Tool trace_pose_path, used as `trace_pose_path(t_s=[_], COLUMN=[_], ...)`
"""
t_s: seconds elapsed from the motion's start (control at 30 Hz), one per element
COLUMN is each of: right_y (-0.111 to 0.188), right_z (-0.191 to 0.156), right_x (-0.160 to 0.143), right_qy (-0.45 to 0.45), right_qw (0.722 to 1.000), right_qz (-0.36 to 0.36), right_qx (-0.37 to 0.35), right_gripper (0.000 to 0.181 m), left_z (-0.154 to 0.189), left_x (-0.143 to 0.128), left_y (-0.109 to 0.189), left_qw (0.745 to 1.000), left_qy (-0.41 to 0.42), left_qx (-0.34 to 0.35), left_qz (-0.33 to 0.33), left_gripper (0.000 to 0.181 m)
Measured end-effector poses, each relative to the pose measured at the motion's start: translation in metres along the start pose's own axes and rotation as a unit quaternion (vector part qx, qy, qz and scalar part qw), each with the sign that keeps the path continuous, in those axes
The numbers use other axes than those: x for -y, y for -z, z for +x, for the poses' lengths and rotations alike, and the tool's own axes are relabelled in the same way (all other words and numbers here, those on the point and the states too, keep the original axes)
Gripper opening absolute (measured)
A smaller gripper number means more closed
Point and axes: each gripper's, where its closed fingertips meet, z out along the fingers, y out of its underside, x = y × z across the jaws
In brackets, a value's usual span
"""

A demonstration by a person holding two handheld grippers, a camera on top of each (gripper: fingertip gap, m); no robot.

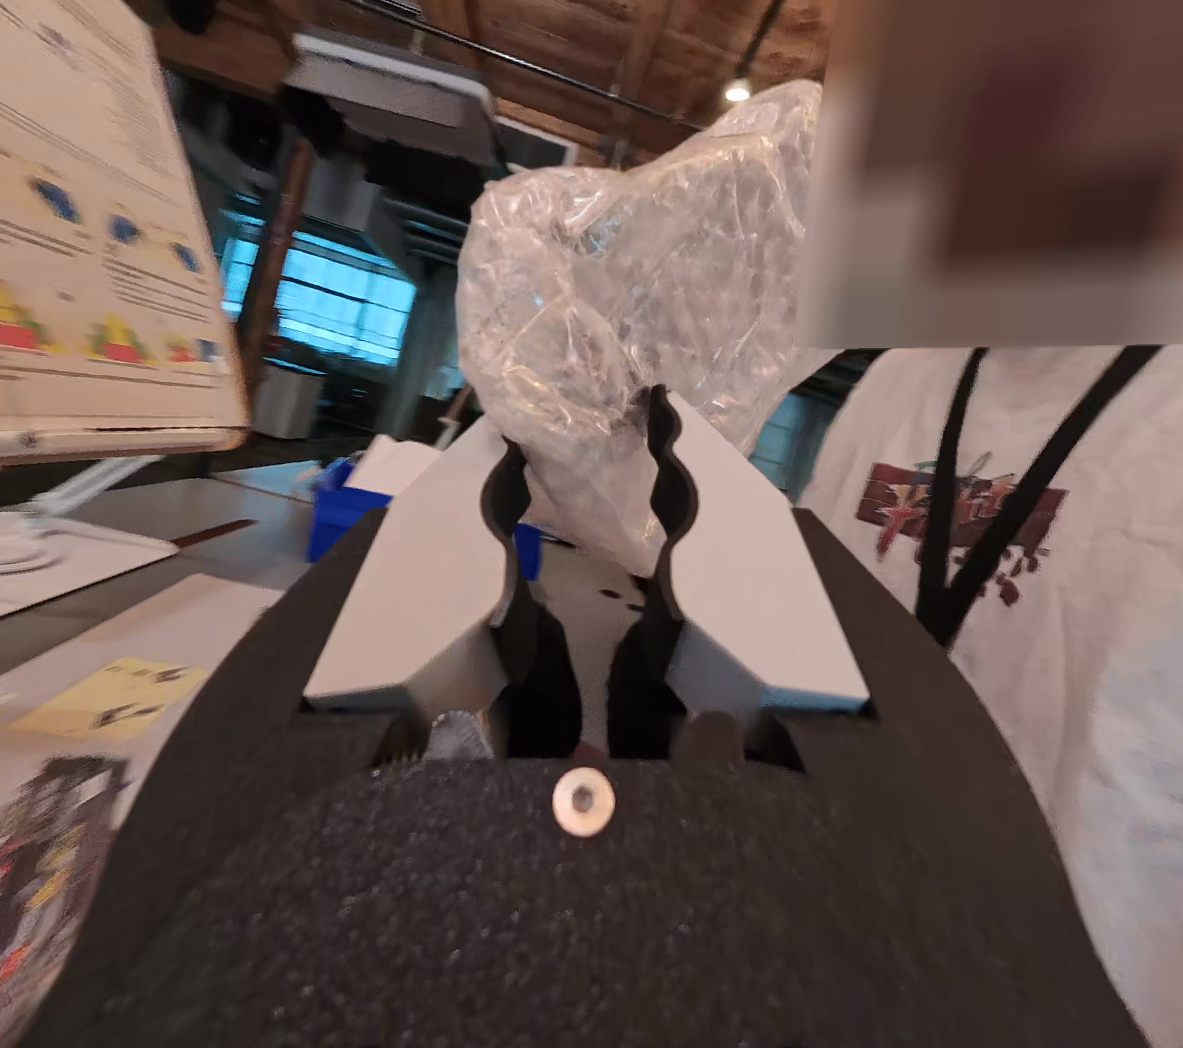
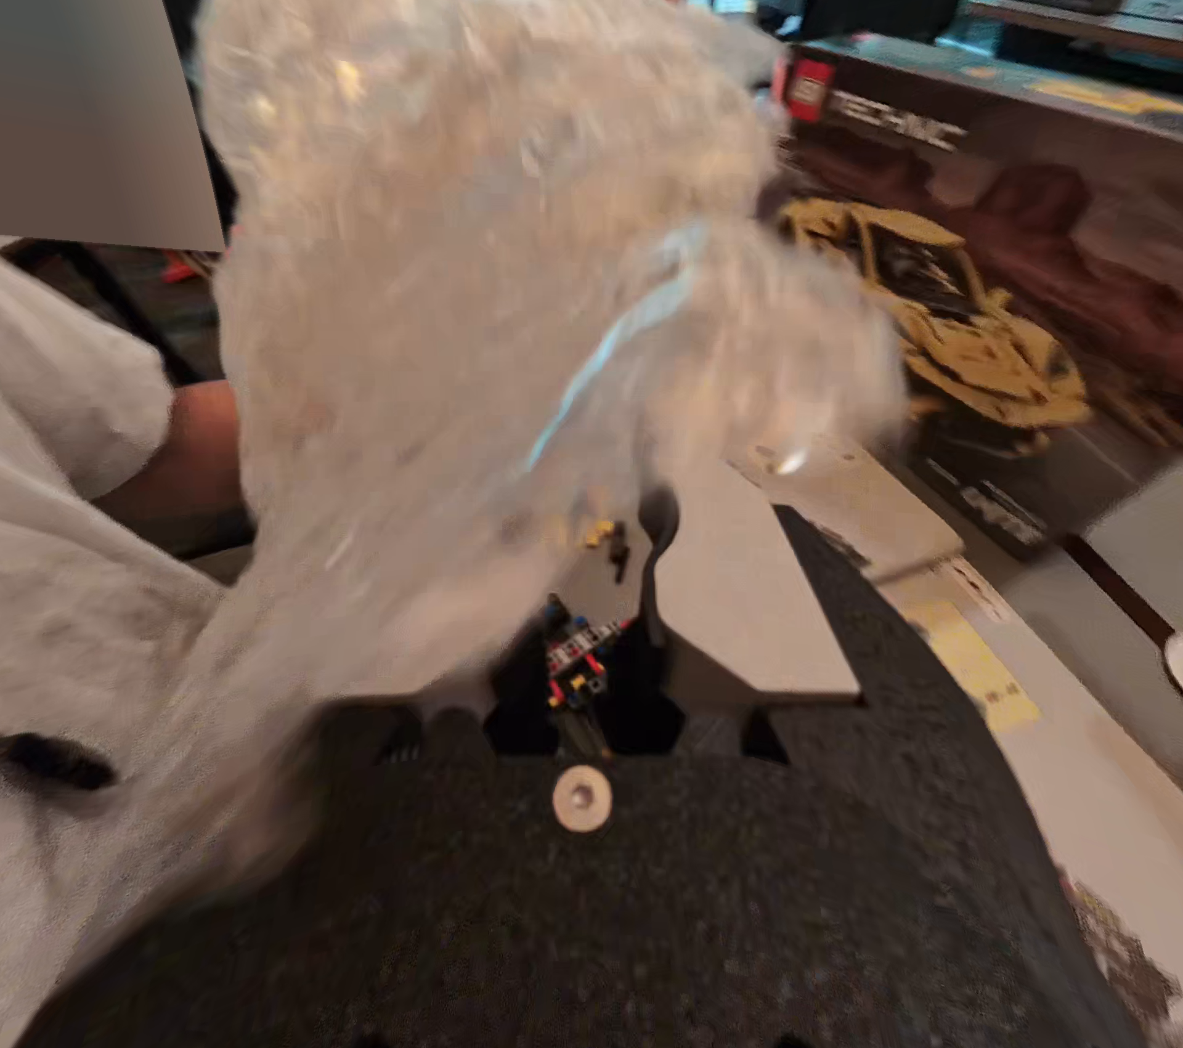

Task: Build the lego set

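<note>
A crumpled clear plastic bag (image 1: 608,262) sits between the tips of my left gripper (image 1: 586,422). The fingers stand a little apart and press on its lower part. In the right wrist view the same bag (image 2: 448,249) is blurred and very close. It covers the left finger of my right gripper (image 2: 589,511), so only the right finger (image 2: 723,588) shows. Through the gap I see a small multicoloured lego assembly (image 2: 576,659) and a few loose yellow and black pieces (image 2: 608,543) on the table.
A dark lego box (image 2: 960,281) picturing a yellow car stands to the right. An instruction board (image 1: 96,249) stands at left, with a blue bin (image 1: 346,511) behind the fingers. A person in a white shirt (image 1: 1024,697) is close on the right. Yellow notes (image 1: 109,697) lie on the table. The left gripper's tips are roughly 12 cm from the right gripper's. The small multicoloured lego assembly (image 2: 576,659) sits 20 cm or so from the ends of my right fingers.
</note>
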Motion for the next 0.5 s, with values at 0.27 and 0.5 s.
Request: trace_pose_path(t_s=[0.27,0.5], right_y=[-0.010,-0.052], right_z=[0.046,0.019], right_x=[-0.096,-0.125], right_qy=[-0.211,-0.203], right_qw=[0.977,0.979], right_qz=[0.030,-0.011], right_qx=[-0.012,0.029], right_gripper=[0.027,0.025], left_z=[0.028,0.107], left_x=[0.050,0.095], left_y=[0.132,0.276], left_qw=[0.899,0.579], left_qy=[-0.196,-0.418], left_qx=[0.389,0.687], left_qz=[-0.043,-0.132], left_gripper=[0.032,0.029])
